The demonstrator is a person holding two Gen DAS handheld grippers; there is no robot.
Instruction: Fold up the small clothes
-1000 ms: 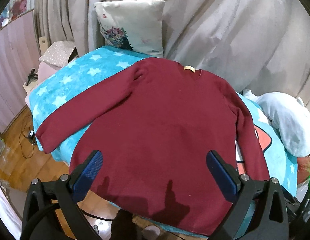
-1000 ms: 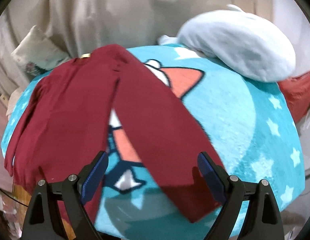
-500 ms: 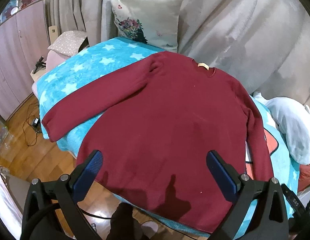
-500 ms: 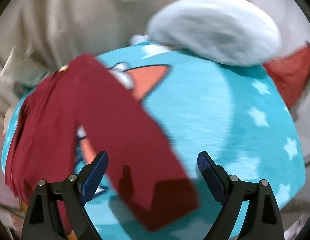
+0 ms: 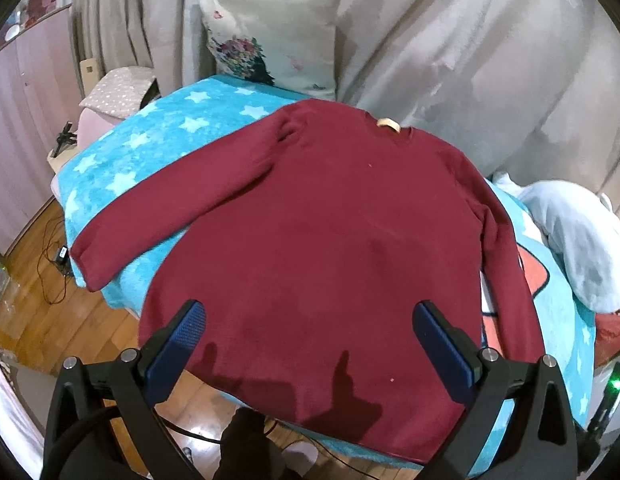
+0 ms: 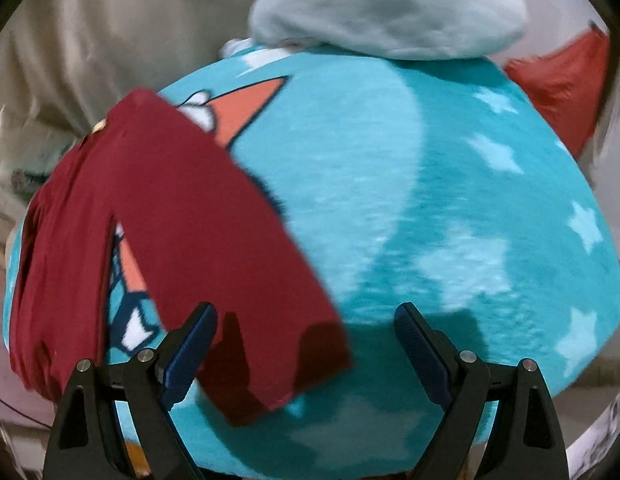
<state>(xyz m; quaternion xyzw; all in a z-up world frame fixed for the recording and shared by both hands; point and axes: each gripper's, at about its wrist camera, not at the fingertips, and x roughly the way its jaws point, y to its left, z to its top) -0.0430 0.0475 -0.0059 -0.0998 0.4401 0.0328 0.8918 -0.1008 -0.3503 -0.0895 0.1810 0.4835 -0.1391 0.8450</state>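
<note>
A dark red long-sleeved sweater [image 5: 326, 232] lies flat, face down, on a turquoise star blanket [image 5: 158, 140], both sleeves spread out. My left gripper [image 5: 310, 340] is open and empty, hovering above the sweater's hem. In the right wrist view the sweater's right sleeve [image 6: 214, 240] runs down to its cuff [image 6: 286, 364]. My right gripper [image 6: 306, 340] is open and empty, just above the cuff, which lies between the fingers near the left one.
A floral cushion [image 5: 270, 36] leans on grey drapes at the back. A pale blue plush pillow [image 6: 386, 4] and a red cloth [image 6: 562, 76] lie at the blanket's far right. Wooden floor with cables [image 5: 50, 264] lies left of the bed.
The right gripper has moved down and closer to the sleeve cuff, which now sits between its fingers. The left gripper drifted slightly over the hem; the sweater has not moved.
</note>
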